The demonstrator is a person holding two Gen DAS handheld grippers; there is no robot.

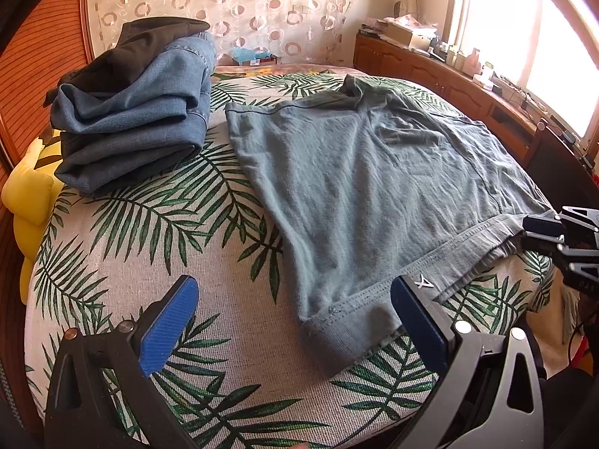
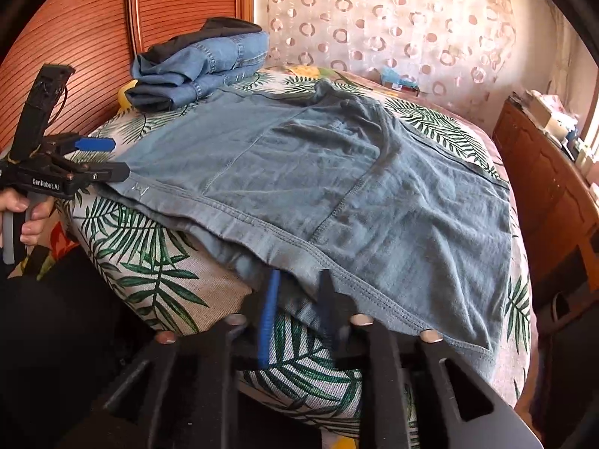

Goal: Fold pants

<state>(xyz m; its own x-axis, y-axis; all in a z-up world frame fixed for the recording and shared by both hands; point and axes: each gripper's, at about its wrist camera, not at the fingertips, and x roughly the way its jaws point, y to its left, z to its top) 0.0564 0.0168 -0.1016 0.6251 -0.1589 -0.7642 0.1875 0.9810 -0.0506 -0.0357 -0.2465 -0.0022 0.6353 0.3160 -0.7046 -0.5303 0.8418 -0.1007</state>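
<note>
Two hand-held grippers work the near edge of a bed (image 1: 112,262) covered in a palm-leaf print, where a pair of grey-green shorts (image 1: 374,172) lies spread flat, waistband toward the person and leg openings toward the far wall.

Nearest, the left gripper (image 1: 295,321) stands spread wide around the left corner of the waistband (image 1: 374,292). One blue pad is out over bare bedspread and the other sits at the band beside a small white logo; neither presses the cloth. The hand (image 2: 28,217) holding it shows at the edge of the right wrist view.

The right gripper (image 2: 299,292) is at the opposite corner of the waistband, its jaws only narrowly apart with the fabric's edge lying between them. Whether the pads actually bite the cloth cannot be told.

The waistband runs side to side between the two tools, so each hand already has its own corner within reach. The shorts' length runs away from them up the bed. A fold, by this layout, would probably carry the near edge forward or one side across.

Farther back, folded jeans (image 1: 134,119) are stacked near the wooden headboard (image 1: 41,63).
</note>
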